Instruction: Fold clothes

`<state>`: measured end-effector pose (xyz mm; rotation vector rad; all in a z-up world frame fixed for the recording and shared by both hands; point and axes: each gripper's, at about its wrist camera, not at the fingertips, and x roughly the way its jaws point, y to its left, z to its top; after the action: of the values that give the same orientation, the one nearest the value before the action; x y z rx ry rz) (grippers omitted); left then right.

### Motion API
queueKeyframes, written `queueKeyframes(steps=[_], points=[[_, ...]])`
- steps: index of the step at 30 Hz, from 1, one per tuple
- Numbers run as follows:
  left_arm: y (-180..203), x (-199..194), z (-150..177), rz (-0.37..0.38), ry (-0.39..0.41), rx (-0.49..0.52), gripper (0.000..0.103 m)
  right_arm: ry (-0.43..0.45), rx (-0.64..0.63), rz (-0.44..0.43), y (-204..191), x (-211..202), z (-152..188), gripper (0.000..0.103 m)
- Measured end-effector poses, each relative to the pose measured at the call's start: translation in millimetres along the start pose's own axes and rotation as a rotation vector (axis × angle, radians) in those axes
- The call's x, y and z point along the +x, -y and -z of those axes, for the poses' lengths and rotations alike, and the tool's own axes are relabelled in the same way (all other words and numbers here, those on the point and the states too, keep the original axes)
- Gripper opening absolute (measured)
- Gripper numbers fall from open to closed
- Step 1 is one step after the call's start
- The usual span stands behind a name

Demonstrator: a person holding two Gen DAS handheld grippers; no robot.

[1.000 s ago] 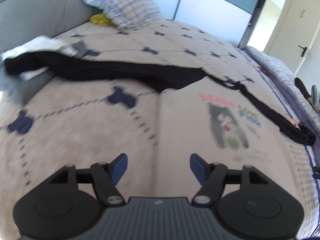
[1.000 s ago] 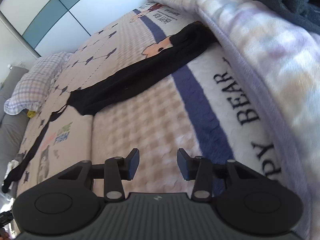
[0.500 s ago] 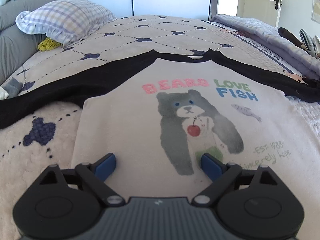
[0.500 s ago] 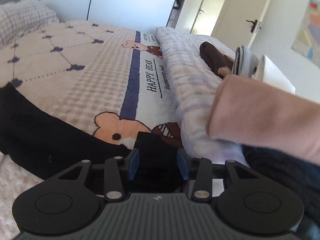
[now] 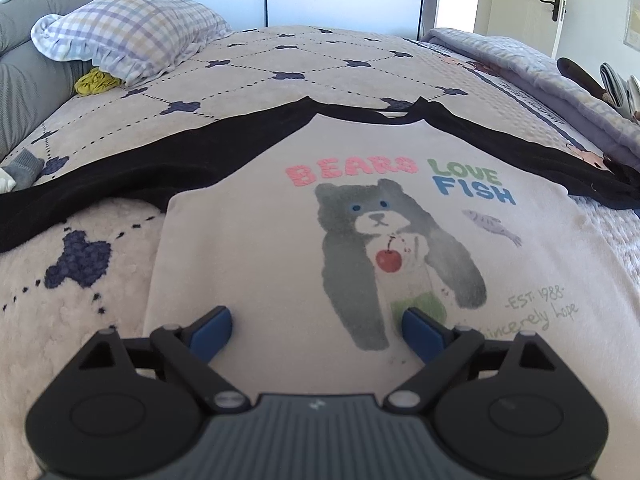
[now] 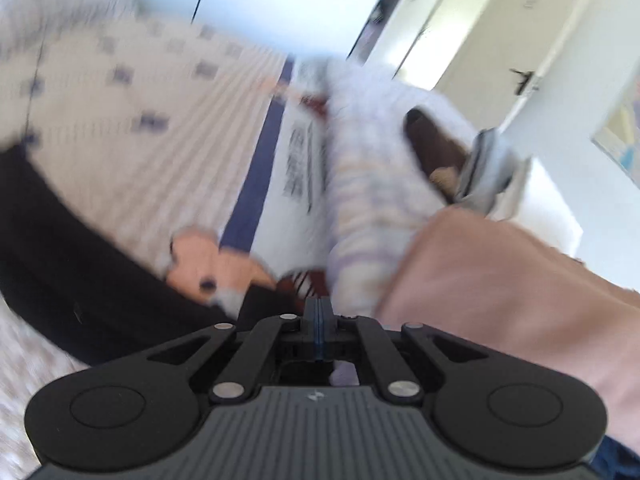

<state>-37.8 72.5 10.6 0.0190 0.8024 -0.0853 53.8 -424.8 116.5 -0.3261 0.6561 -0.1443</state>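
Observation:
A cream sweatshirt [image 5: 260, 248] with black raglan sleeves and a bear print lies flat on the bed, both sleeves spread out sideways. My left gripper [image 5: 316, 330] is open and empty, low over the shirt's lower front. In the blurred right wrist view, the right black sleeve [image 6: 80, 280] runs in from the left to its cuff [image 6: 264, 300]. My right gripper [image 6: 318, 312] is shut right at that cuff. The blur hides whether cloth is pinched between the jaws.
A plaid pillow [image 5: 132, 32] and a yellow cloth [image 5: 94, 82] lie at the bed's head. A folded lilac blanket [image 5: 540, 76] runs along the bed's right side, also in the right wrist view [image 6: 360, 184]. A pink-sleeved arm [image 6: 500, 280] lies beside my right gripper.
My right gripper has gone from open over the sleeve cuff to shut, and its view is now blurred by motion. My left gripper settled over the shirt front, still open.

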Motion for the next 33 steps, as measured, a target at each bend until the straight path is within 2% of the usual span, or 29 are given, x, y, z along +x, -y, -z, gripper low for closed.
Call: queueKeyframes(steps=[2, 3, 4, 5, 6, 8, 10, 12, 15, 17, 18, 19, 23, 28, 30, 33], points=[[1.8, -0.1, 0.7, -0.009, 0.002, -0.001, 0.093, 0.018, -0.028, -0.023, 1.5, -9.1, -3.1, 0.004], [2.0, -0.2, 0.7, -0.012, 0.002, -0.003, 0.093, -0.017, -0.068, -0.049, -3.2, -5.5, -3.1, 0.011], [1.9, -0.2, 0.5, -0.014, 0.001, -0.008, 0.093, -0.076, -0.111, -0.086, -10.4, 3.4, -2.0, 0.038], [1.8, -0.7, -0.1, -0.017, -0.003, -0.013, 0.093, -0.124, -0.151, -0.112, -18.8, 12.5, 1.4, 0.051], [1.7, -1.2, -0.7, -0.019, -0.006, -0.018, 0.093, -0.147, -0.179, -0.108, -27.8, 19.9, 5.5, 0.058], [3.6, -3.6, -3.9, -0.035, -0.012, -0.021, 0.089, -0.178, -0.2, -0.083, -42.5, 33.8, 11.9, 0.057], [7.5, -7.4, -7.5, -0.05, 0.001, -0.01, 0.075, -0.18, -0.115, -0.086, -45.8, 43.7, 13.5, 0.054], [10.9, -9.9, -11.5, -0.057, 0.017, -0.002, 0.065, -0.192, -0.055, -0.105, -47.9, 54.2, 14.3, 0.053], [13.2, -7.8, -16.0, -0.047, 0.027, -0.018, 0.059, -0.242, -0.106, -0.038, -59.9, 75.8, 19.1, 0.045], [14.8, -5.1, -13.2, -0.046, 0.029, -0.017, 0.058, -0.288, -0.157, -0.009, -64.5, 88.8, 25.9, 0.036], [15.4, -4.4, -11.1, -0.047, 0.034, -0.009, 0.058, -0.289, -0.165, 0.0, -64.2, 89.7, 26.1, 0.027], [15.4, -4.1, -8.4, -0.045, 0.043, -0.001, 0.058, -0.288, -0.169, 0.009, -63.3, 89.9, 25.7, 0.013], [11.6, -5.3, -5.7, -0.031, 0.05, -0.016, 0.059, -0.166, -0.126, 0.089, -41.1, 61.8, 9.1, 0.011], [14.2, -5.0, -10.6, -0.041, 0.029, -0.044, 0.058, 0.028, 0.087, 0.128, 15.6, 2.1, -14.0, 0.01], [12.8, -6.2, -13.7, -0.033, 0.018, -0.07, 0.058, 0.068, 0.139, 0.125, 33.5, -12.4, -15.6, 0.01], [8.7, -14.8, -24.9, 0.019, 0.027, -0.144, 0.053, 0.108, 0.186, 0.134, 48.2, -31.9, -12.9, 0.01]])
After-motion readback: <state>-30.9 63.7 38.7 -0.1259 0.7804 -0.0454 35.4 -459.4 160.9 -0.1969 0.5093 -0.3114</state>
